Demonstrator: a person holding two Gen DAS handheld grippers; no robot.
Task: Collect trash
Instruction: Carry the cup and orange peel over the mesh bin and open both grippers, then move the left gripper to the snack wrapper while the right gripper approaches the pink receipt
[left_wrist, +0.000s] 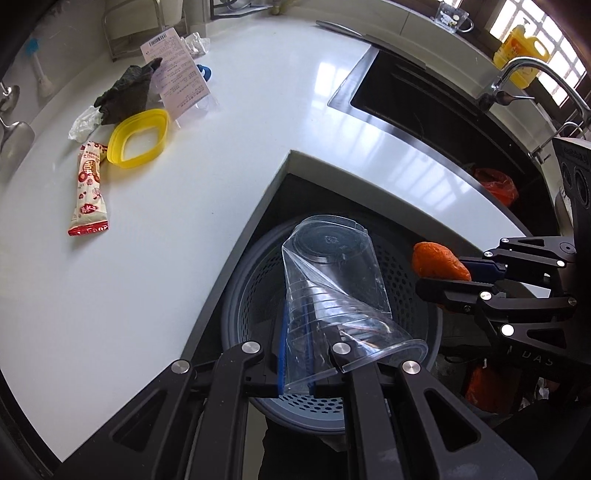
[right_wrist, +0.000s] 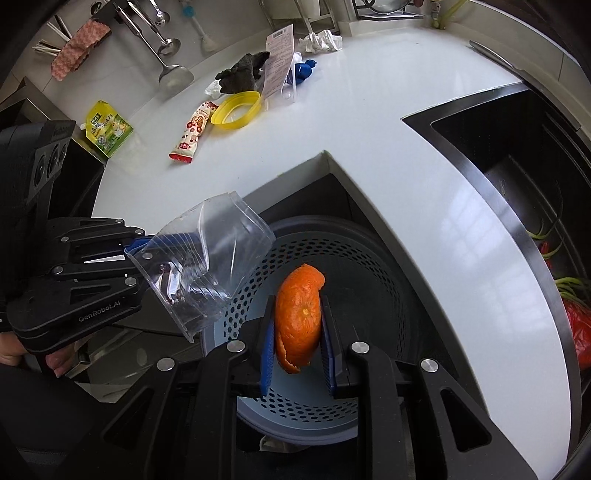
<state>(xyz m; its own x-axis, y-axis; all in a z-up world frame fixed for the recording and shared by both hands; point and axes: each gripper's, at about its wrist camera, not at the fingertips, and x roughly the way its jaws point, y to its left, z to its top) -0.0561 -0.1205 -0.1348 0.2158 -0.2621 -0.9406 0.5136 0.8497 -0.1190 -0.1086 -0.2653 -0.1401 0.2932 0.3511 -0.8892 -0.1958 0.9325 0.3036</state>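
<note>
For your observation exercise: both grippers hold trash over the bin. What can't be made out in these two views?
- Bin bottom: right wrist view, hidden behind the orange peel and fingers.
- Printed sheet's text: left wrist view, too small.
- Red bag in the sink: cut off by the right edge.

The near rim of the perforated bin (left_wrist: 424, 295) is hidden behind the left gripper (left_wrist: 301, 373), whose finger is blurred through the crushed clear cup (left_wrist: 332, 288). Print on the receipt (left_wrist: 177, 70) and the snack wrapper (left_wrist: 90, 188) is too small to be read. The red bag (right_wrist: 580, 332) in the sink (right_wrist: 517, 177) is cut off by the right edge. The floor of the bin is partly covered by the orange peel (right_wrist: 301, 317) and the right gripper (right_wrist: 297, 350).
</note>
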